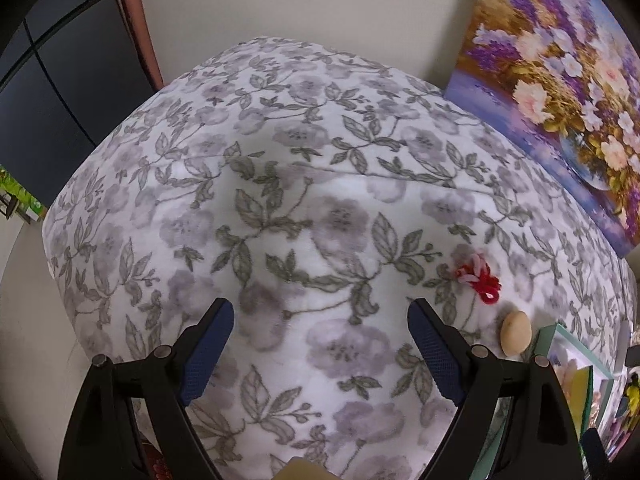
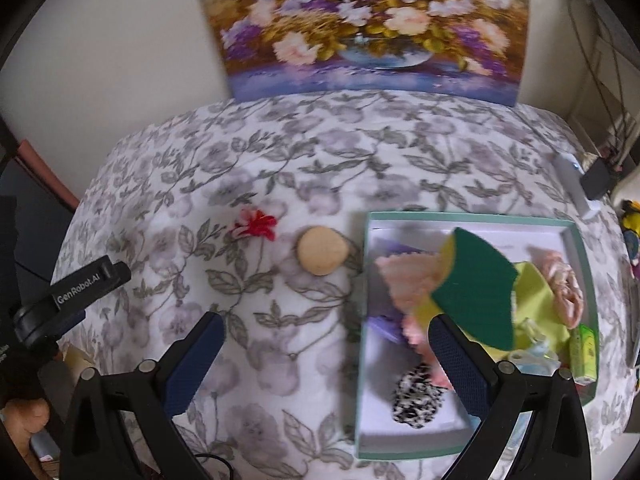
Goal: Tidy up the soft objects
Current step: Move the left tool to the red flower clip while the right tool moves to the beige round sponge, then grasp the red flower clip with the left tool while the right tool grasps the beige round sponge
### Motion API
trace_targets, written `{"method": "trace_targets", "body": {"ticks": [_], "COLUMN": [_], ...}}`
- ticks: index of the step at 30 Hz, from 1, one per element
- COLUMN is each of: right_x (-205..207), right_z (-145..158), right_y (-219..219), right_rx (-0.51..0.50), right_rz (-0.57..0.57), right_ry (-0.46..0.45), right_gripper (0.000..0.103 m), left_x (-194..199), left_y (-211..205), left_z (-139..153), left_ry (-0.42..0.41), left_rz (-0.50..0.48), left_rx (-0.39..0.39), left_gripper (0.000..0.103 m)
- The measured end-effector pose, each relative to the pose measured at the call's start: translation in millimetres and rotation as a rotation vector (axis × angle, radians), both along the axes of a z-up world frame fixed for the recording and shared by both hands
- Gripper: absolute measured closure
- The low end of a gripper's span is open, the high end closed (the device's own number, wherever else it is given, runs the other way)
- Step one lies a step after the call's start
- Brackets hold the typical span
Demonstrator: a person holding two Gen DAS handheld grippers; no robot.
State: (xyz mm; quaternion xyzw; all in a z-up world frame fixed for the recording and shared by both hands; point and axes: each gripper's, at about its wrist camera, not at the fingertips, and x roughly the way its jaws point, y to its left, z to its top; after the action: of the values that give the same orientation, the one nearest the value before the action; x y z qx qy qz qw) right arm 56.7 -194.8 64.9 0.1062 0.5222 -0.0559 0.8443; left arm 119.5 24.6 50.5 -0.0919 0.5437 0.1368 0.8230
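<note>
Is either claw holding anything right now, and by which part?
Nothing is held. The left claw and right claw both stand open over the floral cloth; the sponge lies in the box.

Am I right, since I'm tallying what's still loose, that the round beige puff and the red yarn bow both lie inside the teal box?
Not quite. The right wrist view shows the round beige puff and red yarn bow both lying on the floral blanket, outside the teal box and to its left.
</note>
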Motion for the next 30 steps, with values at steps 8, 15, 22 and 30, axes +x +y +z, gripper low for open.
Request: {"method": "trace_targets", "body": {"ticks": [8,15,22,30], "right_x": [14.2,28.9,45.3,65.2], "right_z": [-17.6,-34.1,-50.0,-65.9], "right_y": [15.8,13.1,1.2,-4.1], "right_rx": [0.015,0.04,0.097,0.108], "right_rz": [0.022,0.006,0.003,0.011], "right_ry": [0.028,0.033,0.042,0.058], "right_gripper": [0.0,0.0,0.003,0.021], "left_x": [4.2,16.2,37.7,60.5], "left_y": [13.4,1.6,-19.1,-33.1], "left_z": [-6.9,-23.0,-39.7,-55.6], "left_ry": [0.019,0.052,0.078,0.094], "left_rz": [0.025,0.006,-0.035,-0.079], "left_rx": [-0.022,-0.022,-0.084,-0.143], "left_gripper": [0.014,0.014,0.014,0.014]}}
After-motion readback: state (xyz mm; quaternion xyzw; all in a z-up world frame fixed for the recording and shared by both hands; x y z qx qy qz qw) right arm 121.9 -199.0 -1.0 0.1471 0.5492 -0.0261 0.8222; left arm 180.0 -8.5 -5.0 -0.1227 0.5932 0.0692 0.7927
